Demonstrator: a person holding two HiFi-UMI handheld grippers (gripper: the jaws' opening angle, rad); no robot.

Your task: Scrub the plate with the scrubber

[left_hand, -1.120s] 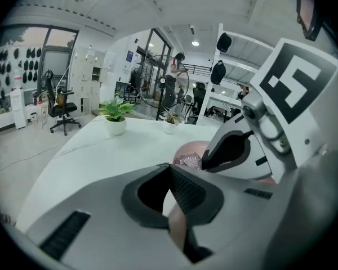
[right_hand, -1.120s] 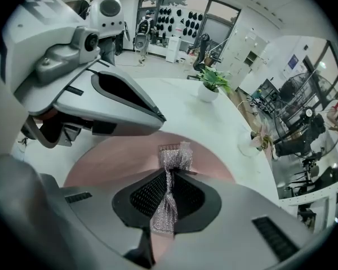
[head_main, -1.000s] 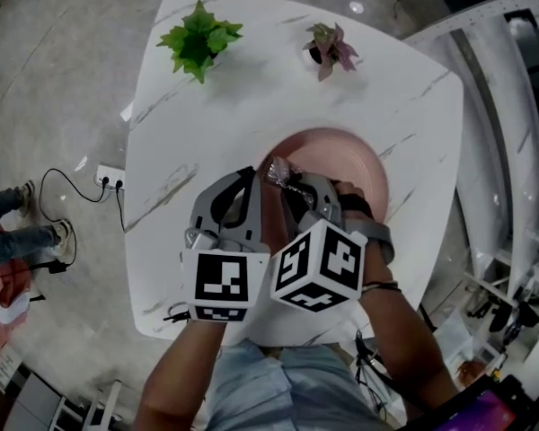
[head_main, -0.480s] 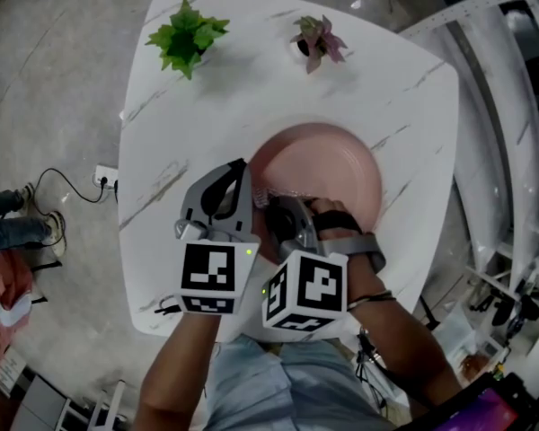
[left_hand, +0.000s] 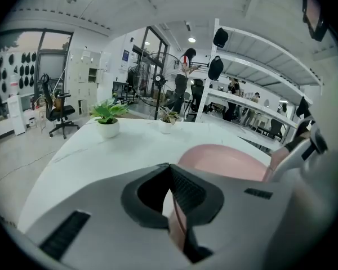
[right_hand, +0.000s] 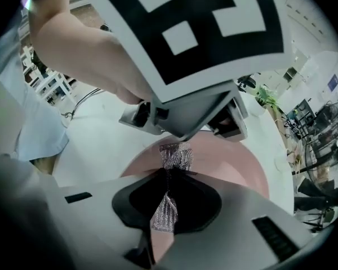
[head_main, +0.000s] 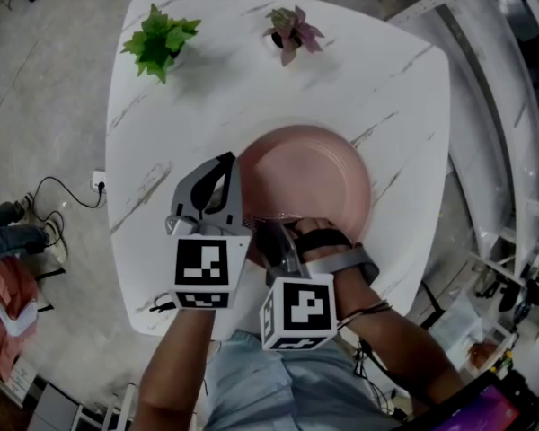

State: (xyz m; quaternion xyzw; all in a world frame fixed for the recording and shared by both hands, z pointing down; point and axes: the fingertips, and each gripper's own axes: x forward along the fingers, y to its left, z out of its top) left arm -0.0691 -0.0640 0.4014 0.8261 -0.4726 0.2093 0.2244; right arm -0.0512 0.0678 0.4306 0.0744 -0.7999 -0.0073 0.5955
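My left tool (left_hand: pixel 170 173) clamps the plate (head_main: pixel 305 173) at 8 o'clock, steadying it for my right tool (right_hand: pixel 168 176), which pinches the scrubber (right_hand: pixel 176 155).

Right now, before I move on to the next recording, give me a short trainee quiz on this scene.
1. True or false: the left tool is shut on the rim of the pink plate.
2. The right tool grips: A) a sponge, B) a metal-mesh scrubber, C) nothing.
3. Fill in: in the head view, the green plant stands ___ of the pink-leaved plant.
Key: 1 true; 2 B; 3 left.
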